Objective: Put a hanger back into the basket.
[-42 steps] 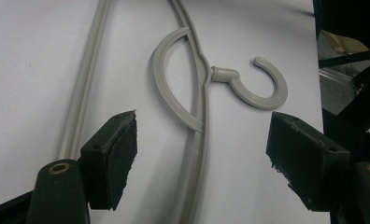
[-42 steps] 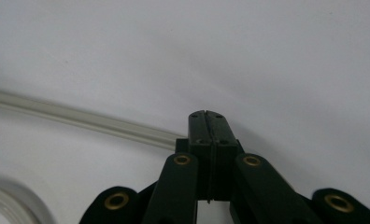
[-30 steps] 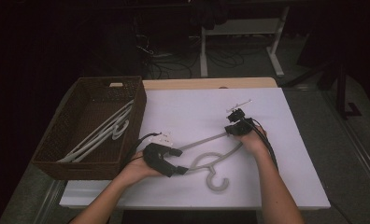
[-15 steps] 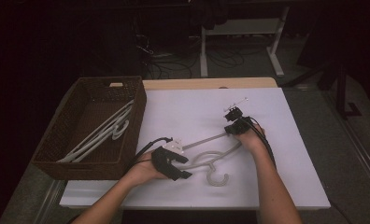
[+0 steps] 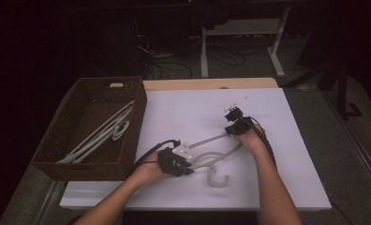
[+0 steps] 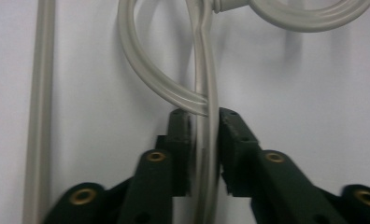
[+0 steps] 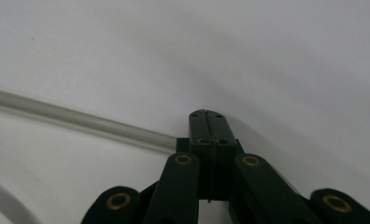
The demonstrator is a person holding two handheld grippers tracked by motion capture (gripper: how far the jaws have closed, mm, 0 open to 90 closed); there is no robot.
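This looks like a lab or recording studio set up for data capture, not a home. A table (image 5: 127, 197) covered with a plain white sheet (image 5: 183, 108) stands on a grey floor (image 5: 347, 154), lit from above while the room behind is dark. Loose cables (image 5: 174, 63) lie in tangles on the floor past the table's far edge, beside the white metal legs (image 5: 204, 51) of another desk or stand. A wicker basket (image 5: 52, 161) at the table's left holds pale hangers (image 5: 101, 133), laid out like props on the bare staged surface
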